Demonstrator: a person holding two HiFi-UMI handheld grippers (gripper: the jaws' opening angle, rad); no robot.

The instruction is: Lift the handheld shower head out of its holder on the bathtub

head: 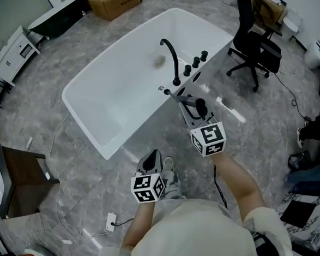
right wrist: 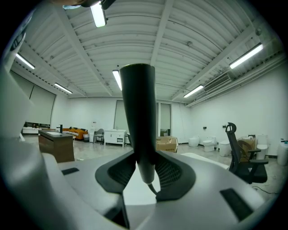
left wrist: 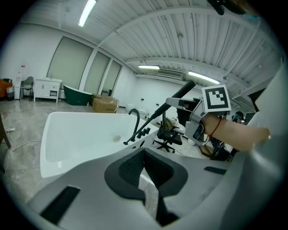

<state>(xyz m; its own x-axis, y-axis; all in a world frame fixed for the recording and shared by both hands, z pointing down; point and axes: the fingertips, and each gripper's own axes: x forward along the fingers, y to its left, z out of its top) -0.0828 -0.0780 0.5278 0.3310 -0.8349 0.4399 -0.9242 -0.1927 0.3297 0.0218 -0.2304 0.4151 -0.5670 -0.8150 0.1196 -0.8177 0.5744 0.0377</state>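
Although the white bathtub (head: 108, 95) shows whole from above, the holder on its rim at 4 o'clock is too small to pick out. At 6 o'clock the left gripper (left wrist: 144, 152) has its jaws closed together on nothing, while the right gripper (right wrist: 144, 167) at 5 o'clock is clamped round the black shower head (right wrist: 137, 112), held clear of the rim. Only a short bit of hose (right wrist: 154, 187) shows beneath it, and its spray face cannot be seen.
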